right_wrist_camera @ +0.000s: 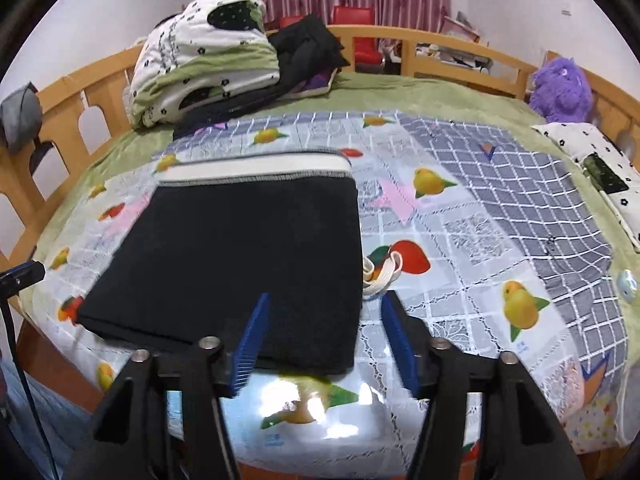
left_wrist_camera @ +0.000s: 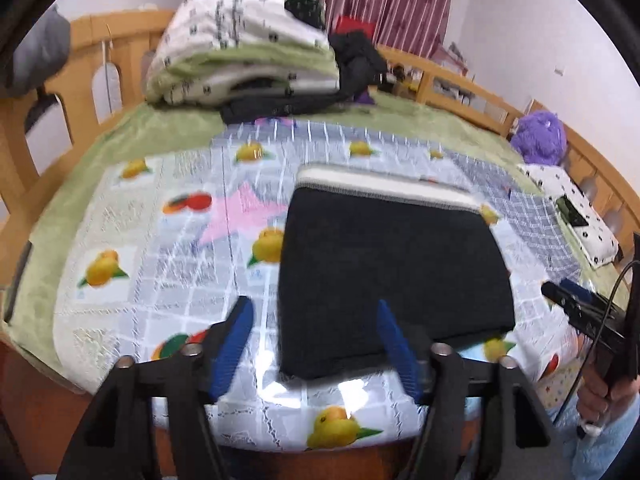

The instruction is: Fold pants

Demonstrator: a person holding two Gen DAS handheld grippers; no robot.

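Note:
The black pants (left_wrist_camera: 394,276) lie folded into a flat rectangle on the fruit-print sheet (left_wrist_camera: 160,240), with a white and grey waistband (left_wrist_camera: 384,188) at the far edge. They also show in the right wrist view (right_wrist_camera: 240,272). A white drawstring (right_wrist_camera: 382,274) sticks out at their right side. My left gripper (left_wrist_camera: 316,308) is open and empty, above the near left corner of the pants. My right gripper (right_wrist_camera: 326,304) is open and empty, above the near right corner. The right gripper also shows in the left wrist view (left_wrist_camera: 576,300) at the right edge.
A folded quilt (left_wrist_camera: 240,56) and black clothes (left_wrist_camera: 360,60) are piled at the far side of the bed. A purple plush toy (right_wrist_camera: 560,88) and a spotted pillow (right_wrist_camera: 596,168) lie at the right. A wooden rail (right_wrist_camera: 440,40) rings the bed.

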